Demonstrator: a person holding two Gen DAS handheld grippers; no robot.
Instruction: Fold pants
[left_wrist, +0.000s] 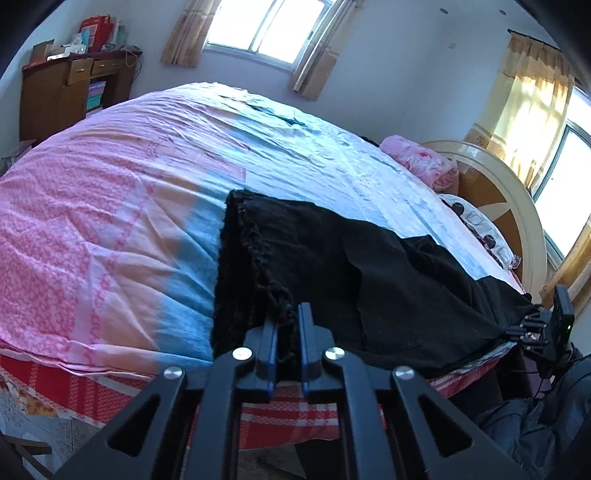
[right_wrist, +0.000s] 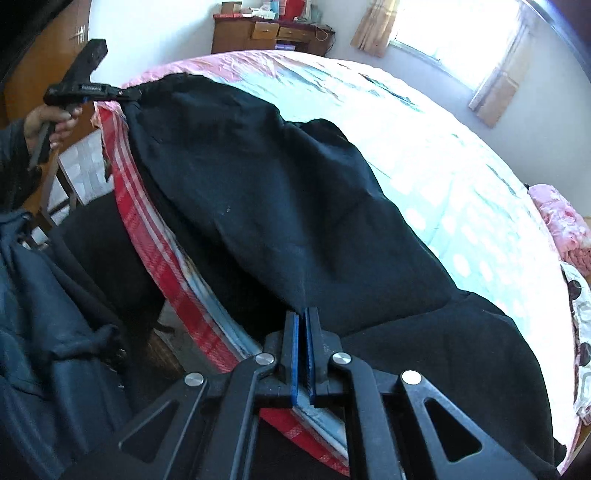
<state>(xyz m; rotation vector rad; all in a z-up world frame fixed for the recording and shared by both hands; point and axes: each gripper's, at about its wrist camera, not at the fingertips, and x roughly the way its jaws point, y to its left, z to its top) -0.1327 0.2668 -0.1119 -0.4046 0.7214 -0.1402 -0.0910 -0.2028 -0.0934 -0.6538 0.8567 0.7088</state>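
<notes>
Black pants (left_wrist: 351, 266) lie spread along the near edge of the bed, waistband with drawstring at the left. My left gripper (left_wrist: 288, 325) is shut on the waistband edge near the drawstring. It also shows in the right wrist view (right_wrist: 129, 94), pinching the far end of the pants (right_wrist: 280, 206). My right gripper (right_wrist: 302, 321) is shut on the near edge of the black cloth at the bed's rim. It shows in the left wrist view (left_wrist: 524, 325), clamped on the pants' right end.
The bed (left_wrist: 110, 221) has a pink and blue cover, with a red checked sheet (right_wrist: 177, 273) at its side. Pink pillows (left_wrist: 424, 162) and a round headboard (left_wrist: 509, 206) are at the right. A wooden cabinet (left_wrist: 70, 92) stands by the far wall.
</notes>
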